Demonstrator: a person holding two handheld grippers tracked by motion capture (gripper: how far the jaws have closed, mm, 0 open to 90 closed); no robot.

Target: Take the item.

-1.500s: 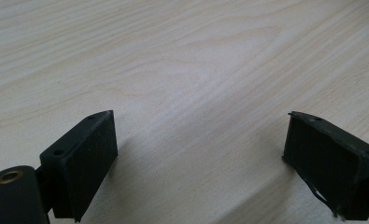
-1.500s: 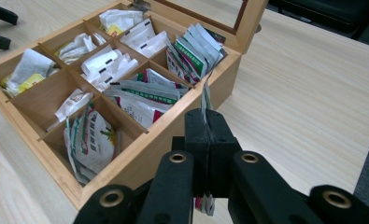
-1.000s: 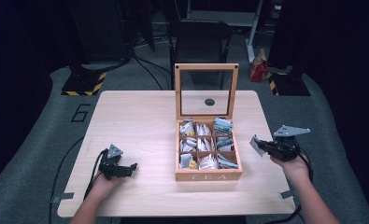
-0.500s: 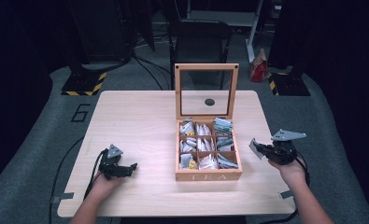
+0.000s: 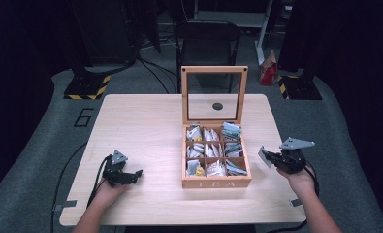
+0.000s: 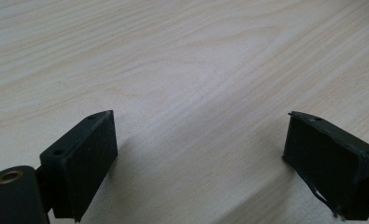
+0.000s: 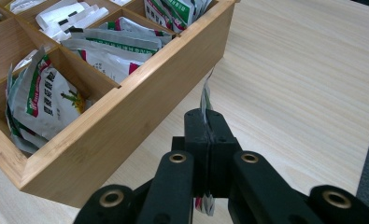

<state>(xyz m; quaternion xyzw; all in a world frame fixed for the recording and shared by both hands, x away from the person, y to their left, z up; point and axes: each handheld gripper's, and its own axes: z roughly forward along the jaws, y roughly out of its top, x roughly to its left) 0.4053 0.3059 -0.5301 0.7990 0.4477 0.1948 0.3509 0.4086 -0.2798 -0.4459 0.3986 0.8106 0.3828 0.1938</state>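
Note:
A wooden tea box [image 5: 216, 183] marked TEA stands mid-table with its glass lid [image 5: 214, 94] upright. Its compartments hold several tea packets [image 7: 49, 100]. My right gripper [image 5: 265, 158] hovers just right of the box, shut on a thin tea packet [image 7: 205, 95] held edge-on between its jaws; the box's outer wall [image 7: 126, 121] is close on its left. My left gripper [image 5: 136, 173] rests low over the bare tabletop [image 6: 182, 70] at the front left, open, with nothing between its fingers [image 6: 86, 154].
A light wood table [image 5: 140, 121] stands on a grey floor. Behind it are a dark chair [image 5: 206, 43], cables and black-yellow striped stands [image 5: 85, 87]. A red bag [image 5: 268, 73] lies on the floor at the back right.
My right gripper has dropped slightly and drawn a little toward the table's front with the packet. The left gripper has stayed put.

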